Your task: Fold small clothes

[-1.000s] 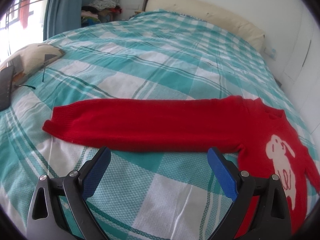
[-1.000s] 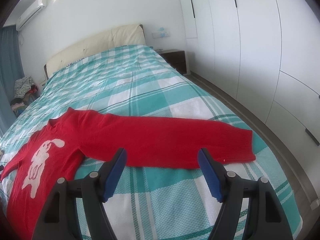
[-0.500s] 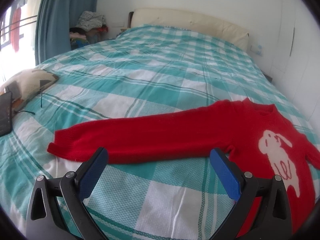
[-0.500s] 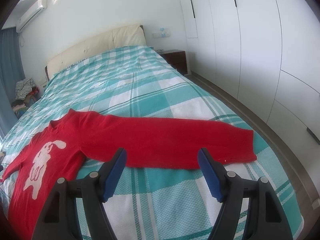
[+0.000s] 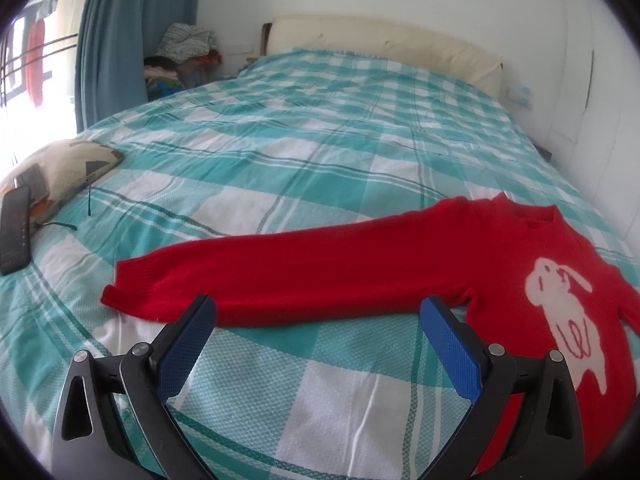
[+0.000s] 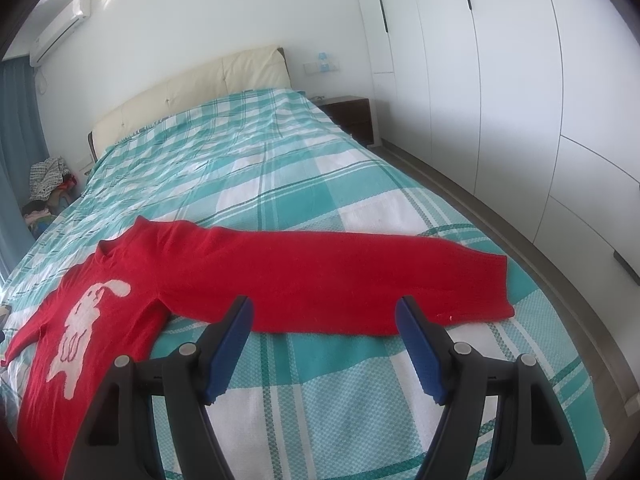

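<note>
A red sweater [image 5: 360,268] lies flat on the checked bed [image 5: 320,152], sleeves spread out, while the left claw [image 5: 318,320] and right claw [image 6: 324,318] hover wide apart, holding nothing.

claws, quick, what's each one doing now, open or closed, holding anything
Left claw: open, holding nothing, just short of the sweater sleeve.
Right claw: open, holding nothing, just short of the other sleeve.
</note>
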